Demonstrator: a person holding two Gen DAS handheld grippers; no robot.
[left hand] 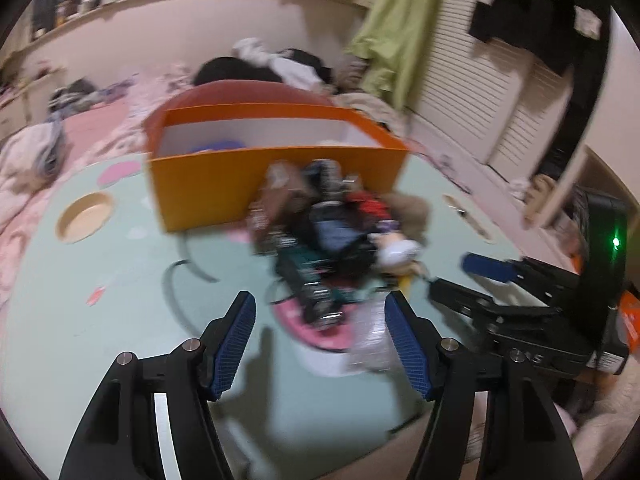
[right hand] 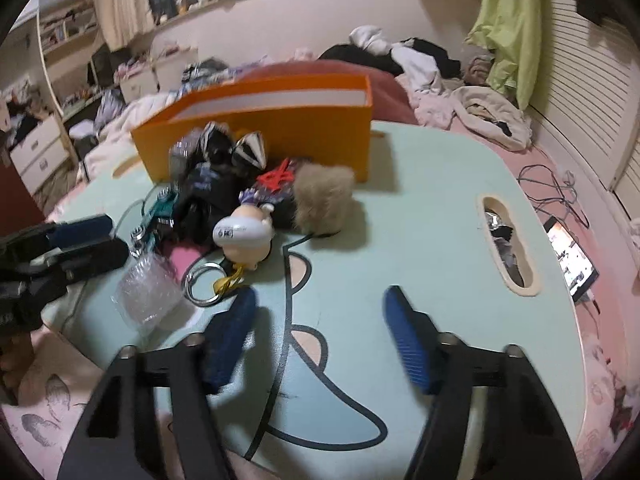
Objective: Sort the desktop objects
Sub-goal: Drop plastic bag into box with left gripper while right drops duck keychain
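Both sets of jaws, left gripper [left hand: 320, 336] and right gripper [right hand: 320, 328], are hanging about half open with nothing in them, so I'm guessing I'm still picking a target. Everything's sitting in one pile [right hand: 240, 200] on the tabletop [right hand: 420, 240], right against the orange box [right hand: 280, 128]. I'm thinking the doll keychain [right hand: 244, 236] goes first, since it's nearest.

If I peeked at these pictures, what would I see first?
Probably the big orange box standing at the back of the pale green table. Right in front of it lies a jumbled pile of small things, with a round-headed little doll and a fluffy beige ball on its near side. A crinkly clear plastic bag lies nearer, to the left.
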